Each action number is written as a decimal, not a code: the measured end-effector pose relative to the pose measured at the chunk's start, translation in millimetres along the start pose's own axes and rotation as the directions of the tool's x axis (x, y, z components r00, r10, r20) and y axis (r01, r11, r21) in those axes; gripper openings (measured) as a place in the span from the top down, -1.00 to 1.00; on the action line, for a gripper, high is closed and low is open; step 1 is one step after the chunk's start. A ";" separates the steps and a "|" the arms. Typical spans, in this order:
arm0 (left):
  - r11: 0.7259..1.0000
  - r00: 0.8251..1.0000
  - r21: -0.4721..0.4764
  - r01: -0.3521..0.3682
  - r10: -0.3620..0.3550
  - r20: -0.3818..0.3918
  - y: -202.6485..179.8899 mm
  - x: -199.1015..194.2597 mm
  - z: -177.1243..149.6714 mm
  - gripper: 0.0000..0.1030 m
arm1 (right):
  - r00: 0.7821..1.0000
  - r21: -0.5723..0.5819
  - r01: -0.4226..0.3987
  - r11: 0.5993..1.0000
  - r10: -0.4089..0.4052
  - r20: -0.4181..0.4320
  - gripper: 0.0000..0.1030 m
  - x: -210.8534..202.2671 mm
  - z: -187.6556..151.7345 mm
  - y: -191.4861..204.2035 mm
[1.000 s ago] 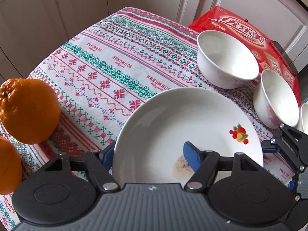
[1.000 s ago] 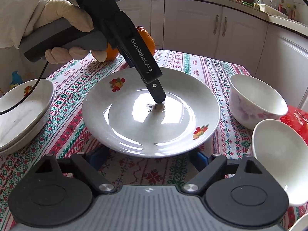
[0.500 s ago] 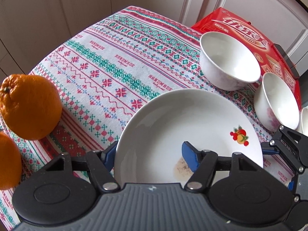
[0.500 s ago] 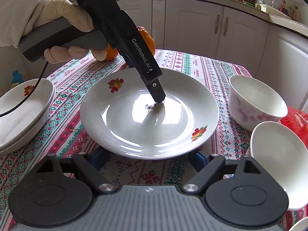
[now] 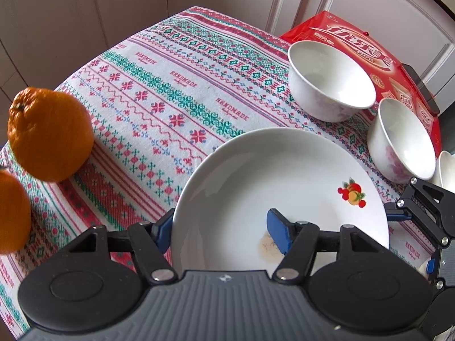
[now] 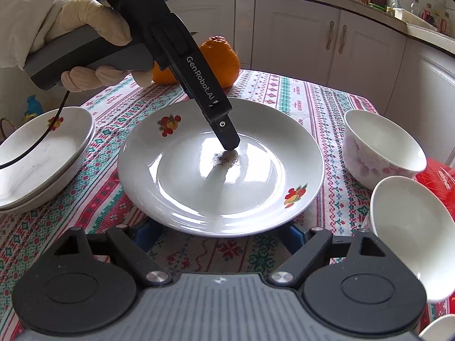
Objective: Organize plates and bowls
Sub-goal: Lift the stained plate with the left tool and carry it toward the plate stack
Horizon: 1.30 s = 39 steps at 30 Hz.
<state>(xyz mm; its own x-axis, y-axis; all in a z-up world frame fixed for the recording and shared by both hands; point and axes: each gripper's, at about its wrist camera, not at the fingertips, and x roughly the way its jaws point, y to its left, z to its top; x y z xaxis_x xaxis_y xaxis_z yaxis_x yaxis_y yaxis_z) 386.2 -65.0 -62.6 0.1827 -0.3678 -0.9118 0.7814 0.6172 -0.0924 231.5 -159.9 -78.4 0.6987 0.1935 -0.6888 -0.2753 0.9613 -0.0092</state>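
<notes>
Two plates [image 6: 42, 156] already stacked at left, left gripper [image 5: 221, 231] closing across third plate [image 5: 284, 187] rim, right gripper [image 6: 221, 234] open, bowls [image 6: 381, 147] still loose.

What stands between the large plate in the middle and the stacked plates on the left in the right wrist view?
Nothing visible: only bare tablecloth lies between the plate and the stack. A black cable crosses over the stack in this view.
</notes>
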 end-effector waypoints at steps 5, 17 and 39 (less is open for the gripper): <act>1.000 1.000 -0.018 -0.009 0.010 0.020 -6.0 -13.4 -11.3 -0.27 | 1.000 -0.021 -0.009 1.000 0.009 0.005 -0.75 -11.3 -0.7 4.7; 0.996 0.995 -0.080 -0.047 0.054 0.086 -27.2 -59.0 -43.9 -0.28 | 0.998 -0.090 -0.035 0.995 0.039 0.041 -0.75 -54.3 -2.9 24.5; 0.941 0.973 -0.311 -0.132 0.183 0.142 -11.8 -131.0 -153.9 -0.28 | 0.974 -0.276 -0.209 0.938 0.226 0.031 -0.75 -75.2 8.6 94.1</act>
<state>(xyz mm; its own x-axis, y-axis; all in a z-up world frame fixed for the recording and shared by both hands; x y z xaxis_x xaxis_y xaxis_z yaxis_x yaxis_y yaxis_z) 261.2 83.0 -3.6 0.4056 -0.3431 -0.8472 0.5255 0.8459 -0.0910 158.8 -82.3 -21.3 0.6388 0.4113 -0.6502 -0.5861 0.8076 -0.0649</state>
